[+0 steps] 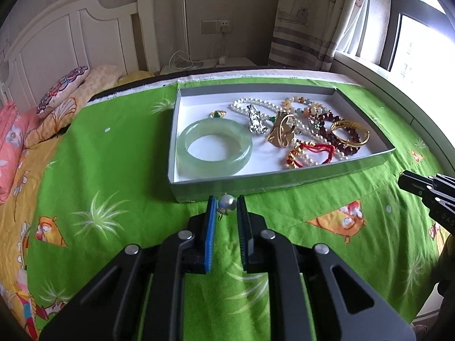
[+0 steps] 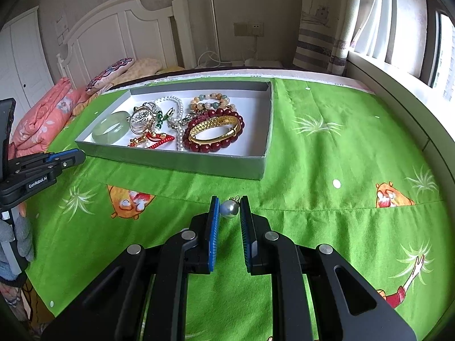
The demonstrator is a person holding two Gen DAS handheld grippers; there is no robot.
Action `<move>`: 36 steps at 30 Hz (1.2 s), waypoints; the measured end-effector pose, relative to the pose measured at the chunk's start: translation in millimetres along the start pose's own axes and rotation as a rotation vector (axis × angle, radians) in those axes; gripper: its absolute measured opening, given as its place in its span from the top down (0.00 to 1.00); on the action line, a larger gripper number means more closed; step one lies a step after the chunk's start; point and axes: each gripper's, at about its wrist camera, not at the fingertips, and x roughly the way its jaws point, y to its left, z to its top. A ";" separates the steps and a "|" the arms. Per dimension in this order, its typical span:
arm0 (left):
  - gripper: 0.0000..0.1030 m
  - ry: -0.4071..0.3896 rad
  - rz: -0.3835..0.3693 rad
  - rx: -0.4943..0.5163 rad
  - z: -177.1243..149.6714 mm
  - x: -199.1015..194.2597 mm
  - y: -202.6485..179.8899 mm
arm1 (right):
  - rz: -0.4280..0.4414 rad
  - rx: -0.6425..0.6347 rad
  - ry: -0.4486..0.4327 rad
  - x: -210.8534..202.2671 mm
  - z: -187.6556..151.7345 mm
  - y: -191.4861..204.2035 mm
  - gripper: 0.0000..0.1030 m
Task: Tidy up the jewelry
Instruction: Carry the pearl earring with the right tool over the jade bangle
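My left gripper (image 1: 226, 205) is shut on a grey pearl earring (image 1: 227, 202) with a small gold hook, held just in front of the grey jewelry tray (image 1: 227, 184). In my right gripper (image 2: 229, 207), also shut, sits a matching pearl earring (image 2: 229, 208), a little way short of the tray (image 2: 184, 165). Inside the tray lie a pale jade bangle (image 1: 213, 149), a gold bangle (image 1: 351, 133), a pearl necklace (image 1: 256, 105) and several bead bracelets. The right gripper's tip (image 1: 402, 180) shows at the edge of the left wrist view, and the left gripper's tip (image 2: 81, 155) at the edge of the right wrist view.
The tray rests on a green patterned bedspread (image 1: 119, 170) over a bed. Folded pink bedding (image 2: 48, 113) and pillows (image 1: 62, 88) lie to the left by the white headboard (image 1: 71, 37). A window sill (image 2: 398, 91) and curtain run along the right.
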 end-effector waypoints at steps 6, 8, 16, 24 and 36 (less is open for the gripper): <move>0.86 -0.009 0.001 0.008 5.0 -1.8 -2.0 | -0.001 -0.018 -0.019 -3.0 7.2 2.0 0.85; 0.86 -0.010 0.001 0.008 6.7 -1.1 -2.3 | 0.001 -0.031 -0.027 -2.9 11.5 4.0 0.85; 0.87 -0.023 0.006 0.030 19.0 0.6 -7.8 | 0.032 -0.106 -0.085 -1.0 36.9 21.6 0.85; 1.00 -0.047 -0.069 -0.003 30.0 3.8 -0.2 | 0.057 -0.138 -0.120 1.2 57.2 35.3 0.85; 0.78 -0.071 -0.129 -0.049 55.8 -10.9 24.8 | 0.098 -0.130 -0.106 13.7 60.4 38.4 0.85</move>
